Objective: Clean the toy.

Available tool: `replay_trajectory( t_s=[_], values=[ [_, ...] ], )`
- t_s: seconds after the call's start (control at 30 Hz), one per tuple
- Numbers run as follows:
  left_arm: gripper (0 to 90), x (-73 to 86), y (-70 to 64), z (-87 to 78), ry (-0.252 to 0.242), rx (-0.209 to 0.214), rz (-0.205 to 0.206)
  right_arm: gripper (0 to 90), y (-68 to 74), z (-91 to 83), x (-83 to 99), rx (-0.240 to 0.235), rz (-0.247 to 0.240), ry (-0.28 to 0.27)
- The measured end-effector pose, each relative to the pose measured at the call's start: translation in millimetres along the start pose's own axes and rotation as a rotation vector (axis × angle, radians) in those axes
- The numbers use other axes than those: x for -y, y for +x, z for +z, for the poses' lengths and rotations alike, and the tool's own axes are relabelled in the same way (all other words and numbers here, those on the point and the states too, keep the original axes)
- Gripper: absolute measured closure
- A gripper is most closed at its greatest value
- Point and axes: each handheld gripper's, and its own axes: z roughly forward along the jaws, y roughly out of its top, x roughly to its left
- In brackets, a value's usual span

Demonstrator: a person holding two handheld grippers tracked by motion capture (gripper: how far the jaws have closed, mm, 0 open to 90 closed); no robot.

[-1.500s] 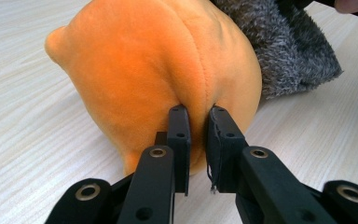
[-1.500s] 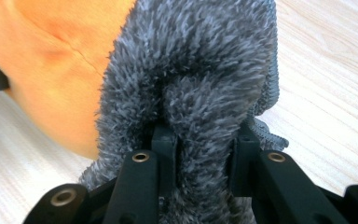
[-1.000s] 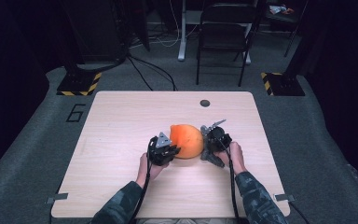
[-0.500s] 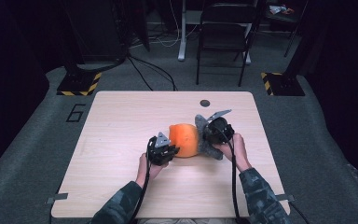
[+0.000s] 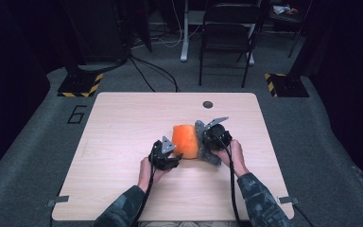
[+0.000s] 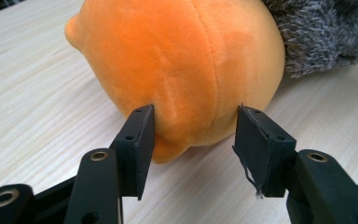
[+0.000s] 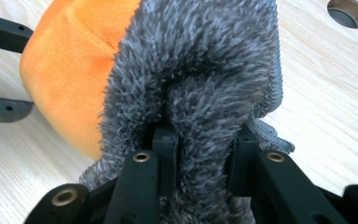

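Note:
An orange plush ball [image 5: 185,140] lies on the wooden table [image 5: 123,123], with a grey fuzzy cloth [image 5: 211,158] against its right side. My left gripper [image 5: 172,153] is open at the ball's near-left side. In the left gripper view its two jaws straddle a bulge low on the plush [image 6: 182,60], and the left jaw touches the plush. My right gripper [image 5: 207,139] is shut on a fold of the grey cloth [image 7: 200,70], held up against the orange plush [image 7: 70,60].
A round cable hole [image 5: 208,104] sits in the table behind the plush. A folding chair [image 5: 227,33] and cables stand on the grey floor beyond the far edge. Bare tabletop lies to the left and at the front.
My right gripper has risen and moved a little left, drawing the grey cloth up against the plush's right side. The left gripper has stayed at the plush.

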Motion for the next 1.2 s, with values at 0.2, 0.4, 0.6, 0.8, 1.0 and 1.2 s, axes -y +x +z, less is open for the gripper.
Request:
replay_trajectory(
  t_s=[0.2, 0.4, 0.6, 0.8, 1.0, 1.2],
  values=[
    [71.5, 1.8, 0.5, 5.2, -0.031, -0.011, 0.018, 69.8, -1.5, 0.3, 0.8, -0.009, 0.006, -0.007],
    [80.5, -3.2, 4.9, -3.2, -0.081, 0.007, 0.030, 69.7, -6.4, -8.1, -2.5, -0.017, 0.033, -0.026],
    [82.1, -10.1, 7.3, -13.1, -0.112, 0.030, 0.038, 69.9, 0.3, -34.9, -15.7, -0.056, 0.016, -0.114],
    [82.0, -15.0, -1.2, -21.0, -0.130, 0.067, 0.064, 69.7, 24.3, -42.0, -25.1, -0.103, -0.034, -0.160],
    [86.5, -12.4, -4.8, -19.4, -0.116, 0.077, 0.062, 69.1, 32.4, -25.8, -22.0, -0.057, -0.059, -0.121],
    [87.2, -10.1, -1.4, -15.5, -0.107, 0.080, 0.049, 68.9, 18.1, -20.1, -16.5, -0.070, -0.024, -0.096]
  ],
)
